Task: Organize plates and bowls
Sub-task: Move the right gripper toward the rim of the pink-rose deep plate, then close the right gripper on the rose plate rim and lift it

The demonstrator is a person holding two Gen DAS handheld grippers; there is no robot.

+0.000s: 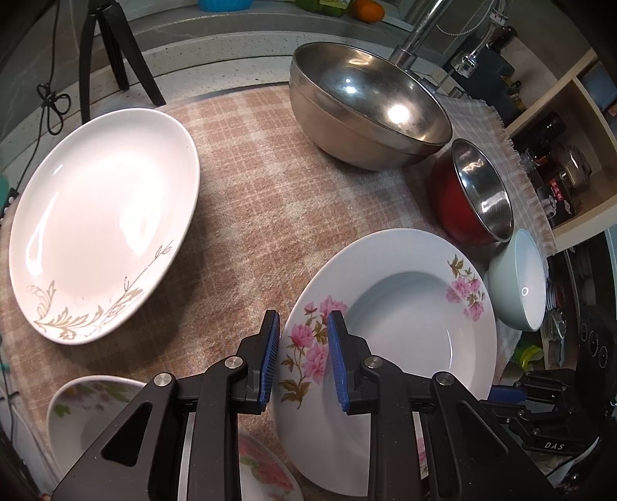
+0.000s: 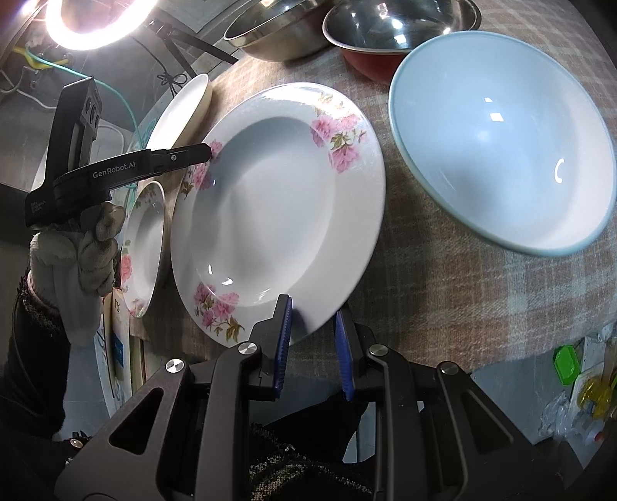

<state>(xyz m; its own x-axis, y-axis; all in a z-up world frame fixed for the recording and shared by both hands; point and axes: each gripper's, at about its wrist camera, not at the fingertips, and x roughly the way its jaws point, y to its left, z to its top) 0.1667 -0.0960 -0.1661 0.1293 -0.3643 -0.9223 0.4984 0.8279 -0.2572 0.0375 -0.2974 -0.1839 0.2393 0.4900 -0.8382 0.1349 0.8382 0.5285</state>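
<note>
Table covered w/ a checked cloth [image 1: 250, 185], beige-pink plaid, frayed fringe along its far right edge. Behind it a grey speckled counter ledge [image 1: 216, 42] runs across the far side. Black tripod legs [image 1: 112, 50] stand far left, w/ a black cable tied in a knot beside them. A metal pole [image 1: 422, 31] rises far right of centre. To the right, a light wood shelf unit [image 1: 570, 127] w/ open compartments holding jars & dark boxes; contents too small to tell. Lighting: a bright ring light [image 2: 96, 23] glows at the far left in the right wrist view, wires trailing below it.
</note>
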